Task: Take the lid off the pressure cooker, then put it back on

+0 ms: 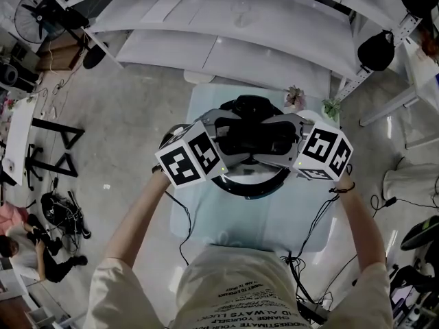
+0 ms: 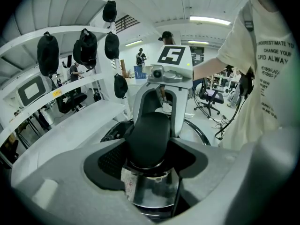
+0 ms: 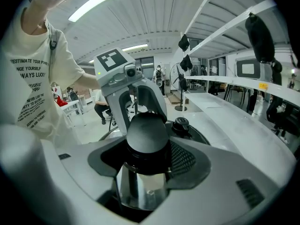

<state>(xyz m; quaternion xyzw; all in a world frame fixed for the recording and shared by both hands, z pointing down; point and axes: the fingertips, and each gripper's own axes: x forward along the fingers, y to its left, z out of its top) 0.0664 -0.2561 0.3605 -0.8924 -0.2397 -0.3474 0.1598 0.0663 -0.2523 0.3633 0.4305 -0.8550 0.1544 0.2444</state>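
Person's pale printed shirt (image 1: 233, 286) fills the bottom of the head view, both bare arms reaching fwd over a pale counter (image 1: 206, 214). Pressure cooker (image 1: 250, 185) stands on the counter right in front of the person, mid-frame, its rim showing below the tools. Black lid (image 3: 190, 136) is on the pot, w/ a small black valve (image 3: 180, 123) on top.

L hand-held gripper (image 2: 150, 146) comes in from the cooker's left side, tilted down. Its jaws are closed on the black left handle (image 2: 149, 132), which fills the gap btw the pads. Shiny steel pot wall (image 2: 154, 193) w/ a small sticker (image 2: 127, 184) shows just under it.

R hand-held gripper (image 3: 147, 146) mirrors it from the opposite side. Jaws stand wide but clamp the black right handle (image 3: 146, 131), w/ steel below.

The two tools face each other across the lid, each visible in the other's view. Marker cubes (image 1: 191, 157) sit outboard on either side.

Behind the counter: long white curved shelves (image 1: 226, 46). Dark caps (image 2: 48, 53) hang from the shelf rack.
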